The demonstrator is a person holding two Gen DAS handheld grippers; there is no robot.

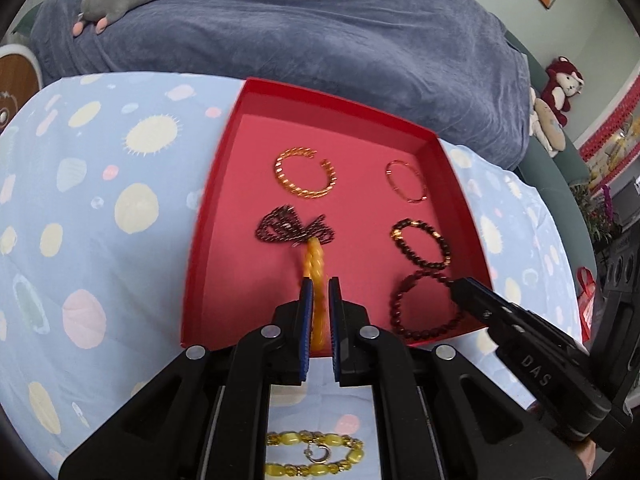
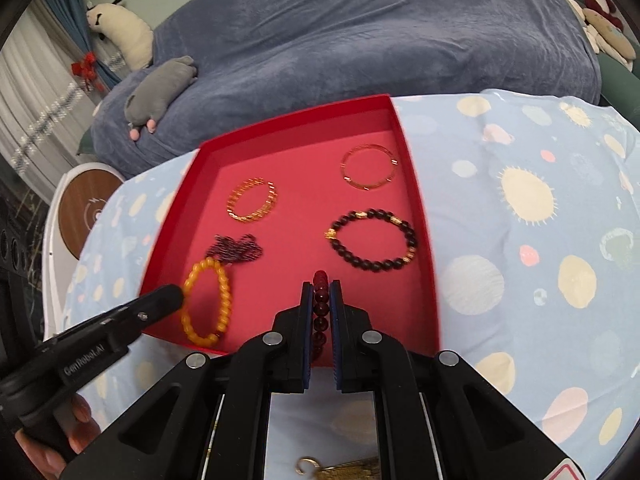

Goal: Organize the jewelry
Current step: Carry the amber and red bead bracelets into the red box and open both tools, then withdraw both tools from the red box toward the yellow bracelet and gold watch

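Red tray (image 1: 224, 200) holds six bracelets; two gripped: orange bracelet (image 1: 316, 264), dark-red bracelet (image 2: 320, 304).

The left tool (image 1: 318, 280) points steeply downward, its blue-padded jaws nearly closed and pinching a held item. The right tool (image 2: 321, 285) angles down likewise, its jaws clamped narrowly too. A person's hand (image 2: 60, 436) wraps the left tool's black handle.

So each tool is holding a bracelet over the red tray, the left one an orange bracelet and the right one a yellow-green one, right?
Not quite. The right tool grips a dark red beaded bracelet, as the right wrist view shows. The left tool does hold the orange bracelet over the red tray.
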